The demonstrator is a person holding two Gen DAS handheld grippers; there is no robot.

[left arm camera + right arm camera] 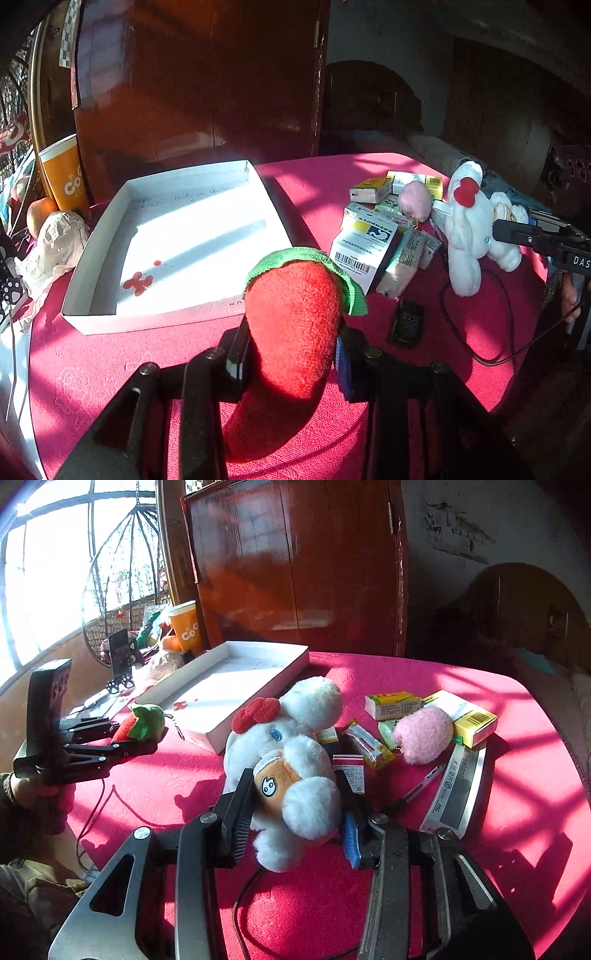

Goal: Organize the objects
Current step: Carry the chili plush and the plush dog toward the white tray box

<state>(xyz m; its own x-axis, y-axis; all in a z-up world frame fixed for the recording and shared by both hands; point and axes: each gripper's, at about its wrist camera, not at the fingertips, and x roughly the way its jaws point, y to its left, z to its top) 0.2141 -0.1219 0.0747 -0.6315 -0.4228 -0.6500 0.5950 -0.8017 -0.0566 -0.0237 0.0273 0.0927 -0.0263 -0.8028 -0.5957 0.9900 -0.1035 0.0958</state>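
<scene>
Red plush strawberry sits pinched in the left claw; the right claw squeezes a white plush toy. Small boxes crowd beside it, white tray nearby.

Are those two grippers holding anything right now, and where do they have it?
Yes. The left gripper clamps the red strawberry plush around its middle. The right gripper clamps the white plush doll across its lower body.
</scene>
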